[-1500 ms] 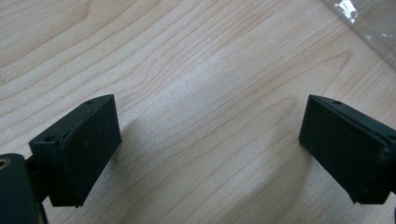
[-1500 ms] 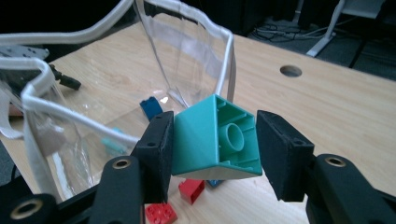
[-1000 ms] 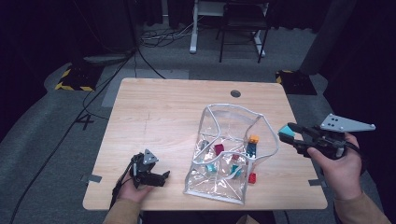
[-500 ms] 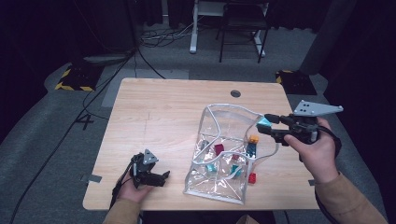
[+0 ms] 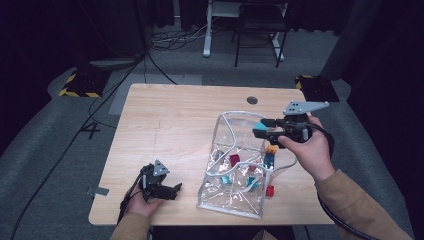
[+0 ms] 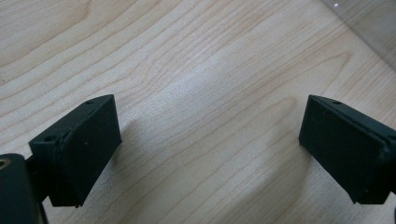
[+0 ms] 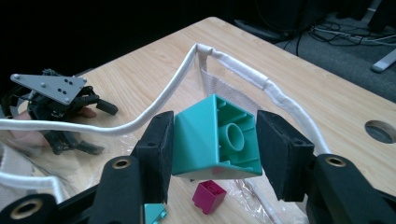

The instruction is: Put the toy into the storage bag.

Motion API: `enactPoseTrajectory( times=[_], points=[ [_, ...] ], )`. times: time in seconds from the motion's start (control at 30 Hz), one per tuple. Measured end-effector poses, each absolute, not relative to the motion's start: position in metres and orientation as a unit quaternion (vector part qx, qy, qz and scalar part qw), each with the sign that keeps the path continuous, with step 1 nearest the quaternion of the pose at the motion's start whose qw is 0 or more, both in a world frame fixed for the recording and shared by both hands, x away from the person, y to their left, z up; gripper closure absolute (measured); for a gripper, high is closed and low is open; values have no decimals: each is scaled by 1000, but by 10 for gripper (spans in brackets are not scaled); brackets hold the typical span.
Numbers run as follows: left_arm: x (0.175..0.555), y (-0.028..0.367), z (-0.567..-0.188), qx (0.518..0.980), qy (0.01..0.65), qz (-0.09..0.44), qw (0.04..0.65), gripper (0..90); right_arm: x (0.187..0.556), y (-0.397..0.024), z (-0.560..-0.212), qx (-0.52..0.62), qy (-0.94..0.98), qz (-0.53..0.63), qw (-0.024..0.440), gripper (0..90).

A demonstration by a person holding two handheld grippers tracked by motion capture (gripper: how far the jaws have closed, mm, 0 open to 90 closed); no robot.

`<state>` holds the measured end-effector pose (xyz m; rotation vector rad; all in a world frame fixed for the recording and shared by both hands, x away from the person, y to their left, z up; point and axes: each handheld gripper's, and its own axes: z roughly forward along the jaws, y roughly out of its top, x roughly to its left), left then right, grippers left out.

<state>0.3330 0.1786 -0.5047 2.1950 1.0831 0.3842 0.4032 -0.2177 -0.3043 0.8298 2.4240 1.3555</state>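
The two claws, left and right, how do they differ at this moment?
The right claw is shut on a teal building block; the left claw stands open with nothing between its jaws. The right claw is held up over the clear plastic bag; the left claw sits low on the wooden table. Both have black padded jaws.

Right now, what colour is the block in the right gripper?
Teal building block; clearest in the right gripper view.

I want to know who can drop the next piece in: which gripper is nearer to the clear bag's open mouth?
Right. The right gripper holds a teal block just above the clear bag's mouth; the left gripper rests open on the table, apart from the bag's left side.
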Motion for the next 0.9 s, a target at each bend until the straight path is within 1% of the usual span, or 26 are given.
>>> enactPoseTrajectory(
  times=[0.4,0.9],
  points=[
    [333,179,-505,838,413,146,326,55,417,-195,-330,290,850,430,96,489],
    [333,179,-505,837,414,146,327,55,420,-178,-351,288,883,366,57,489]
  ],
)
